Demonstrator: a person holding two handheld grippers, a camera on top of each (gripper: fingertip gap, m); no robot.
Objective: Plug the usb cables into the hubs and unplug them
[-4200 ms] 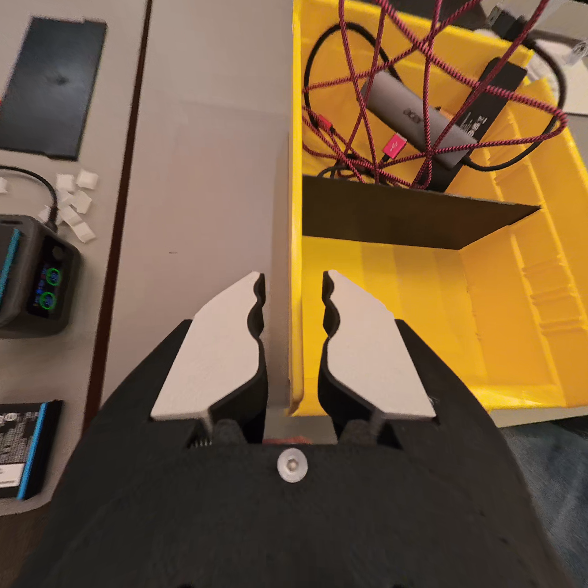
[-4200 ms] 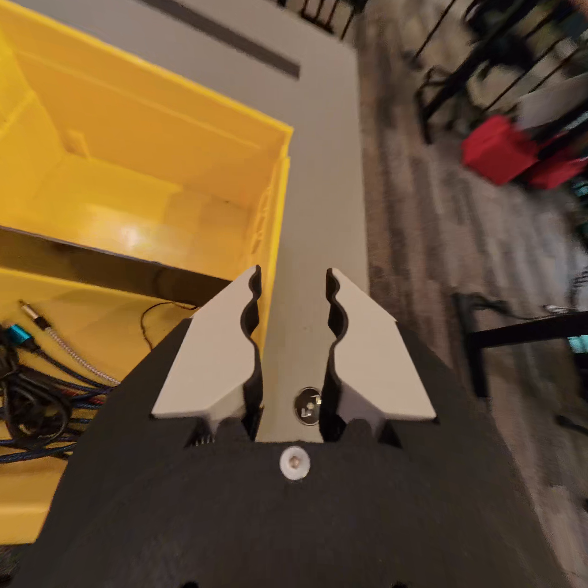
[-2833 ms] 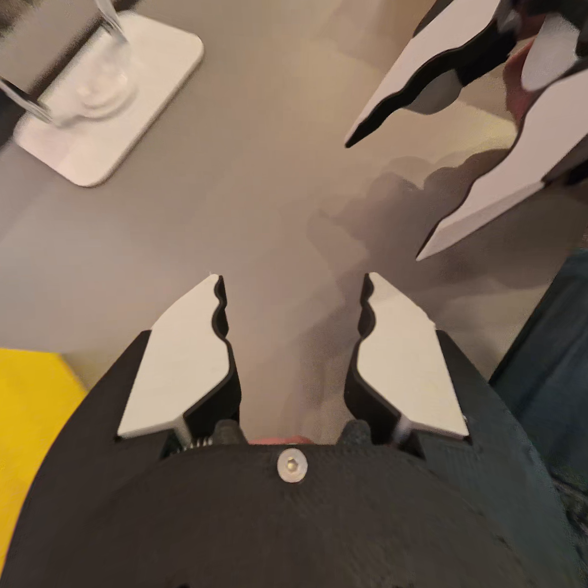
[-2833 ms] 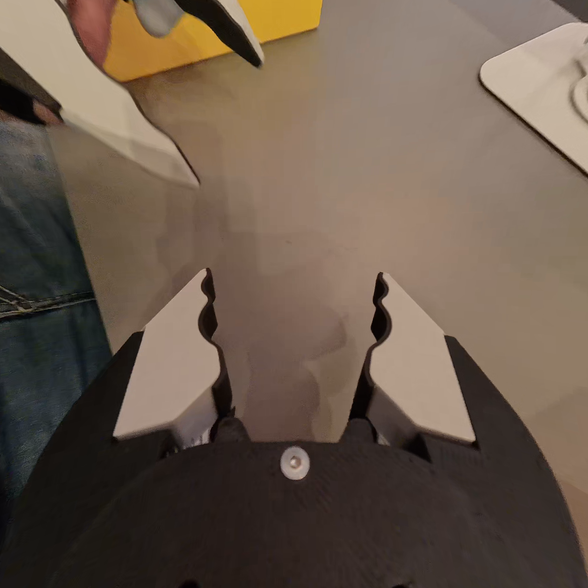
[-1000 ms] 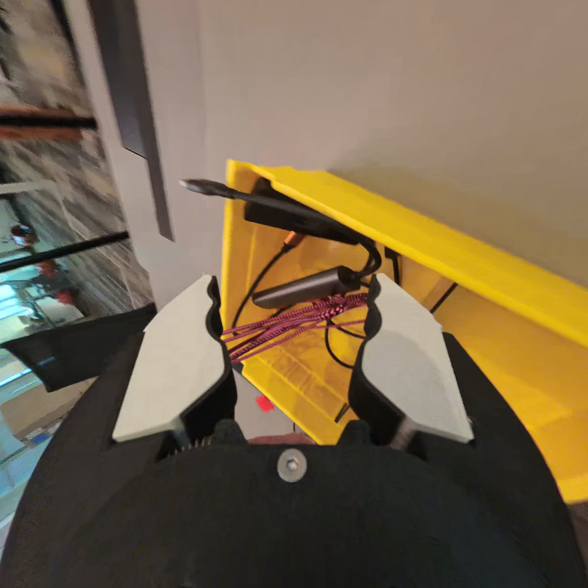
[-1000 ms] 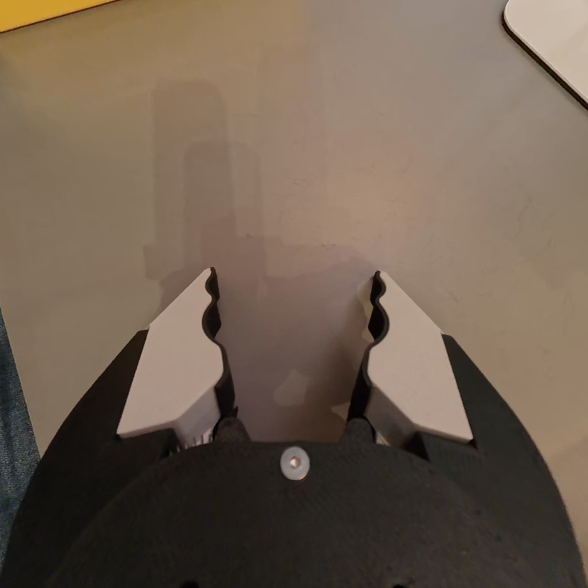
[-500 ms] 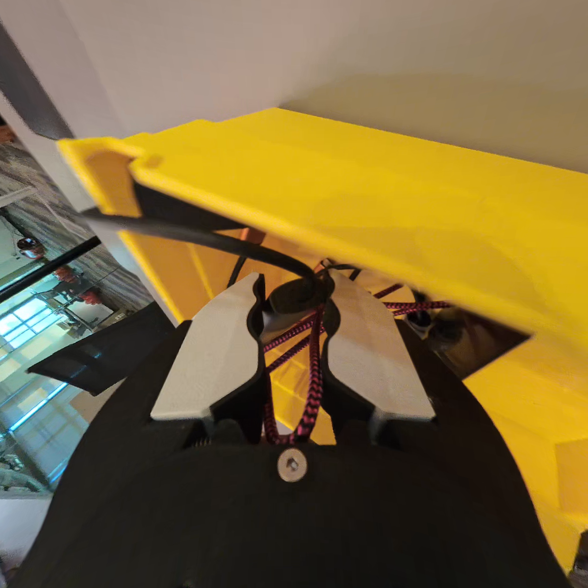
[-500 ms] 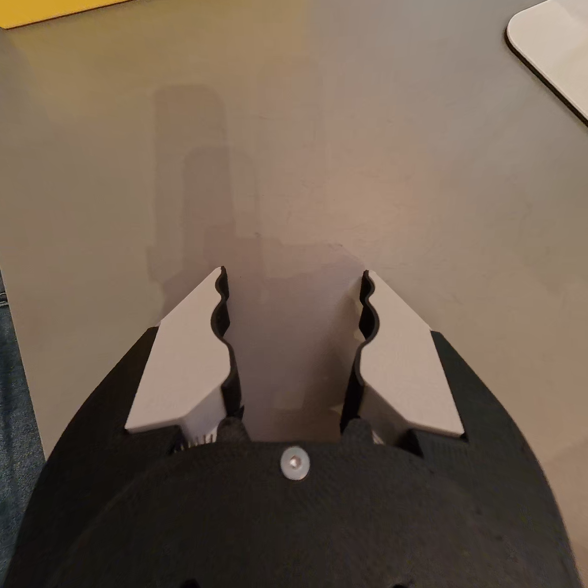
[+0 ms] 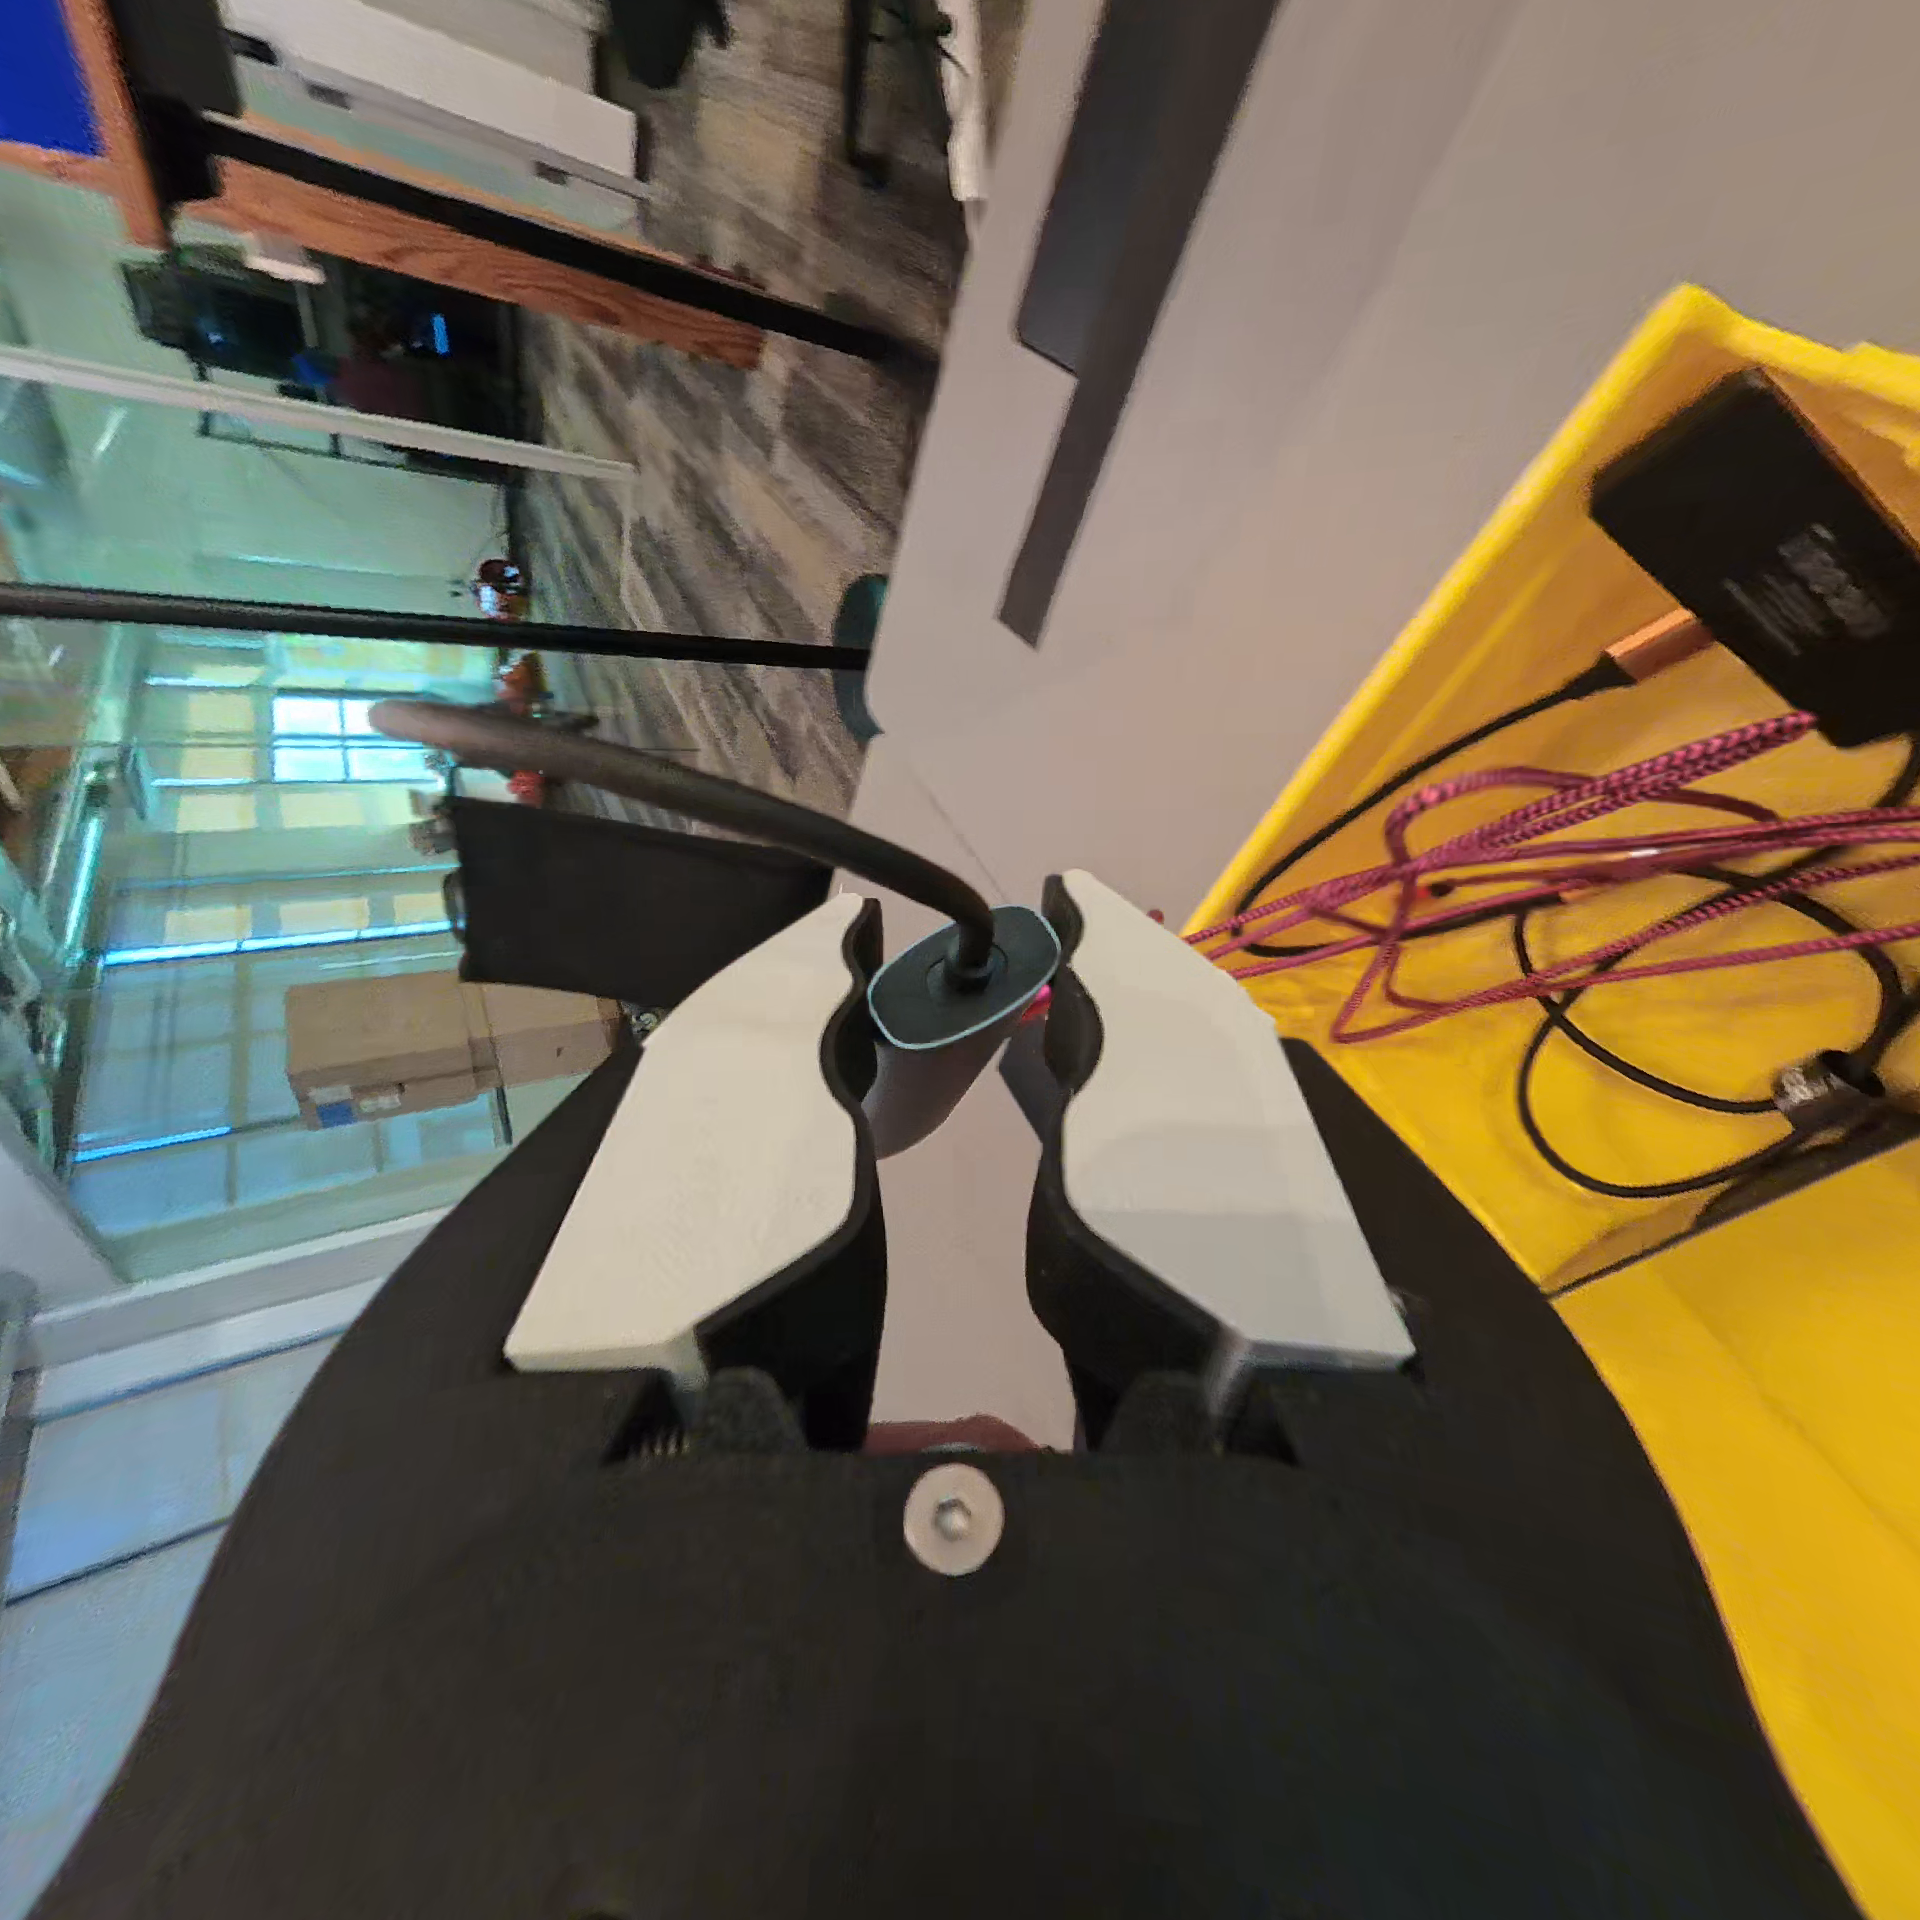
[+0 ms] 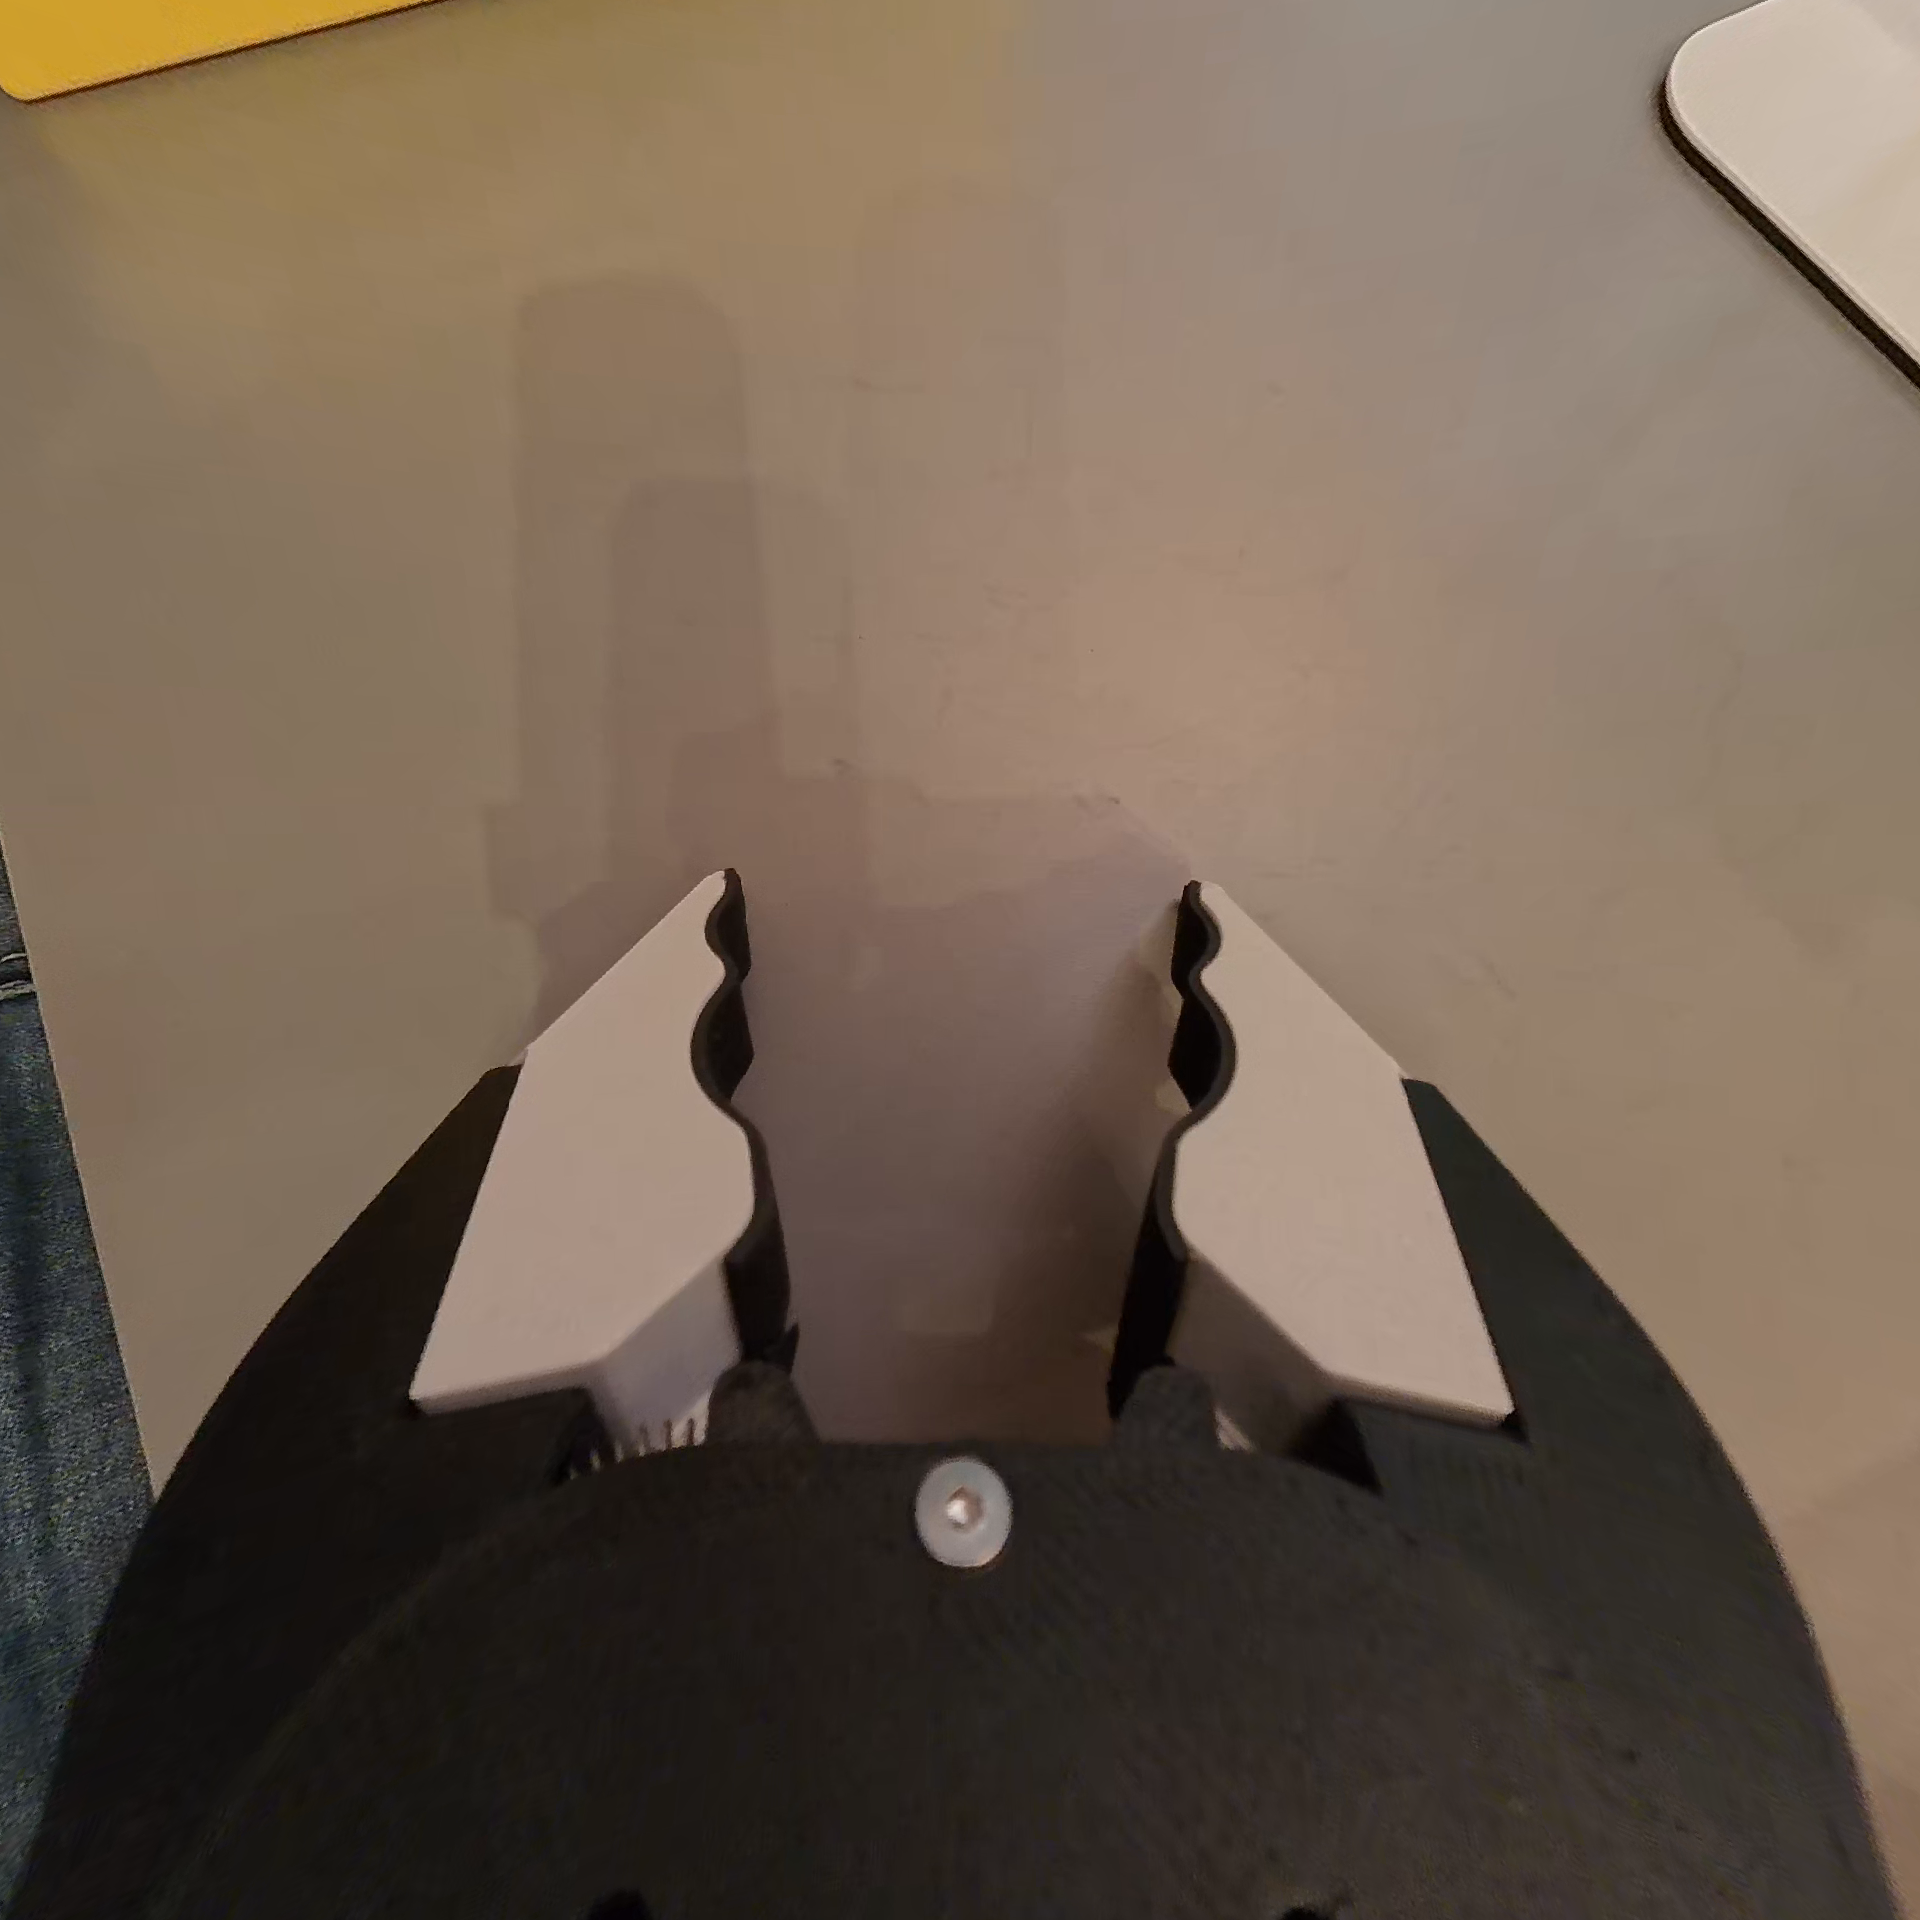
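My left gripper (image 9: 961, 899) is shut on the end of a grey USB hub (image 9: 961, 987), held end-on above the table, left of the yellow bin (image 9: 1455, 665). The hub's own black cable (image 9: 675, 784) curves up and away to the left. Magenta braided USB cables (image 9: 1558, 831) trail from behind the hub into the bin. A black hub (image 9: 1766, 561) and thin black cables (image 9: 1558, 1039) lie in the bin. My right gripper (image 10: 961, 883) is open and empty, low over the bare grey table (image 10: 1039, 416).
A corner of the yellow bin (image 10: 156, 42) shows at the top left of the right wrist view. A white pad with a dark edge (image 10: 1818, 156) lies at the top right. Blue denim (image 10: 42, 1247) lies past the table's left edge. The room floor and furniture show beyond the table in the left wrist view. One gripper's finger ends stand about 45 cm off the other's.
My left gripper went into the bin, shut on the grey hub, and has lifted it out to the bin's left. My right gripper's jaws narrowed slightly and stayed over the table.
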